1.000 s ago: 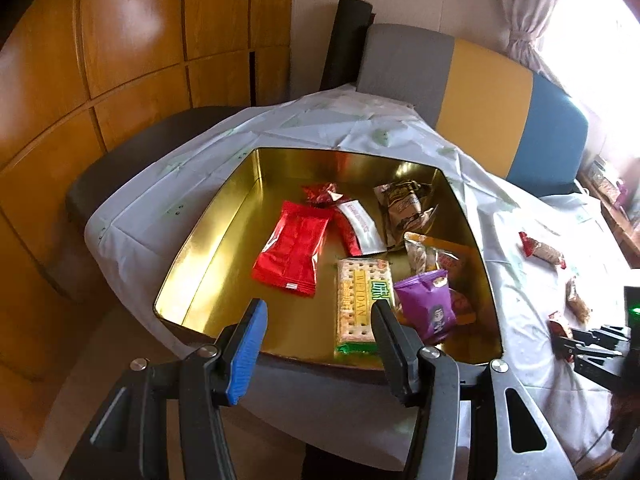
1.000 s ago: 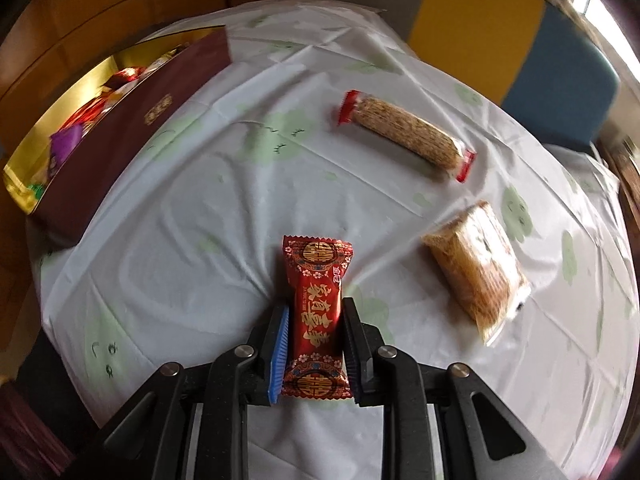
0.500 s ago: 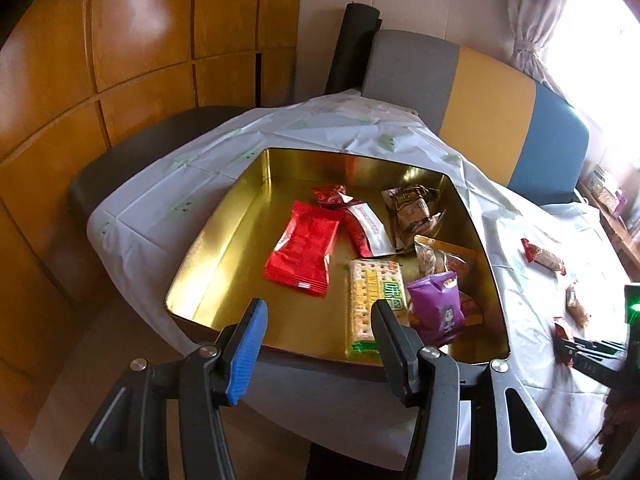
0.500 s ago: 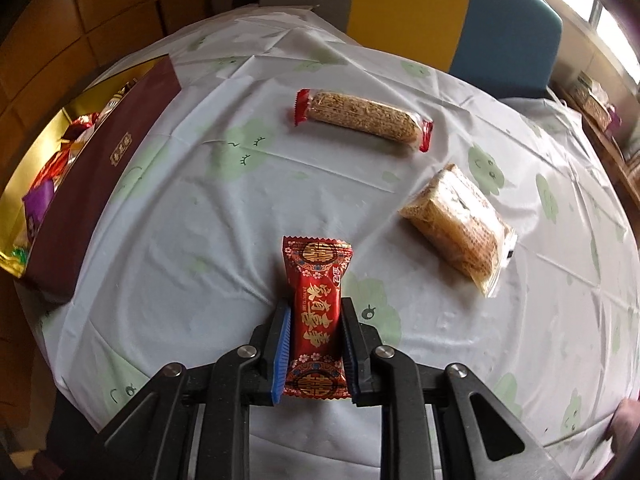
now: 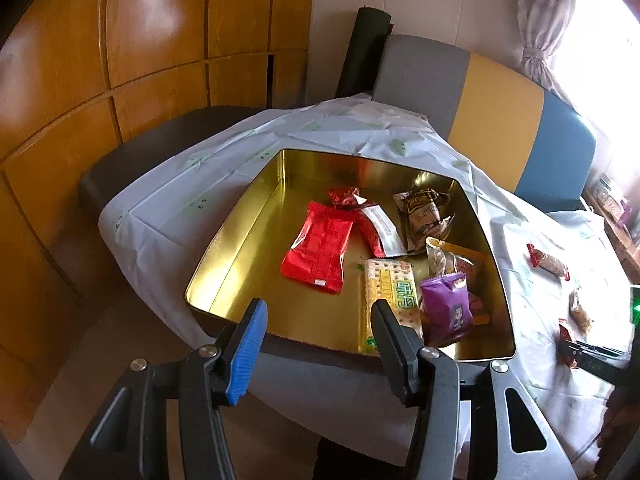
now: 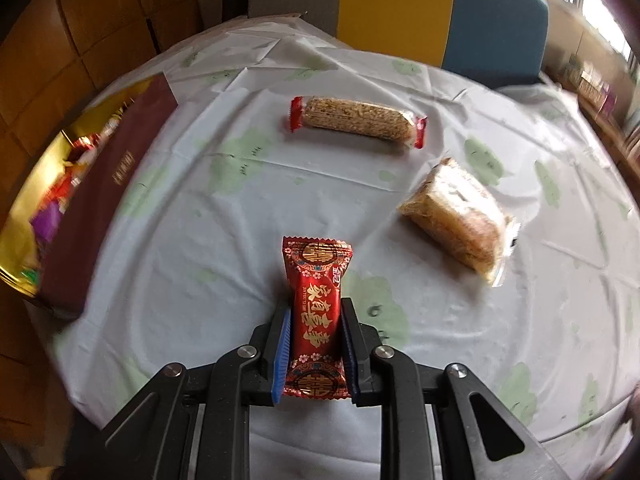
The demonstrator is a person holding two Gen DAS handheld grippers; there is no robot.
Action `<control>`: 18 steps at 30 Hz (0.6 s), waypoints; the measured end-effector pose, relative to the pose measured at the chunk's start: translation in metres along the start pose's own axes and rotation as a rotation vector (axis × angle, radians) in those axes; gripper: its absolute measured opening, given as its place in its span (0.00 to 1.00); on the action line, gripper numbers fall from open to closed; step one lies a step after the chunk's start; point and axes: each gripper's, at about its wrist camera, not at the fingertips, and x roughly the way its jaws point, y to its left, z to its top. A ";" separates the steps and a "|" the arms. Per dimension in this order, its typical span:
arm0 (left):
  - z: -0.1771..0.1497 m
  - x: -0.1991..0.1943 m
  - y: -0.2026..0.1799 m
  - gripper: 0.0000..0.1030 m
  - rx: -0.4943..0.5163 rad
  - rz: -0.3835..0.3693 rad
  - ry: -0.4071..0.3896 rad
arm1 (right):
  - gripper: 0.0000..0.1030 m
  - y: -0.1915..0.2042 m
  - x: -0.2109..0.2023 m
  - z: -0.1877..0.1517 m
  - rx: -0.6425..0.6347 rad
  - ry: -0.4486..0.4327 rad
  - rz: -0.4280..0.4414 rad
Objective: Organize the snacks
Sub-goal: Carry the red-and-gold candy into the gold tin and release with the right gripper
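Note:
My right gripper (image 6: 315, 320) is shut on a red snack packet with gold characters (image 6: 316, 280), which sticks out forward over the white tablecloth. Beyond it lie a long cereal bar with red ends (image 6: 356, 120) and a clear-wrapped golden cake (image 6: 456, 220). At the left stands the gold tin (image 6: 24, 200) with a maroon outer wall. My left gripper (image 5: 318, 314) hangs open and empty over the tin's near rim (image 5: 320, 346). Inside the tin lie a red pouch (image 5: 318, 254), a cracker pack (image 5: 390, 284), a purple packet (image 5: 444, 308) and several other snacks.
A round table under a white cloth (image 6: 240, 200) holds everything. Behind it stands a grey, yellow and blue seat back (image 5: 500, 128). Wooden panels (image 5: 120, 60) line the left wall. My right gripper's black body (image 5: 592, 360) shows at the right edge of the left wrist view.
The right gripper has rolled, so the table and loose snacks swing clockwise in its view while the red packet stays clamped. The left gripper's view shifted slightly; the tin sits a little further right.

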 end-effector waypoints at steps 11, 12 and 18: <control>0.000 0.007 0.005 0.53 -0.002 0.014 0.008 | 0.22 0.071 -0.031 0.024 -0.120 -0.049 0.202; 0.000 0.008 0.007 0.53 -0.002 0.019 0.008 | 0.22 0.081 -0.034 0.025 -0.140 -0.052 0.215; 0.000 0.013 0.017 0.53 -0.028 0.042 0.013 | 0.22 0.157 -0.050 0.048 -0.294 -0.077 0.333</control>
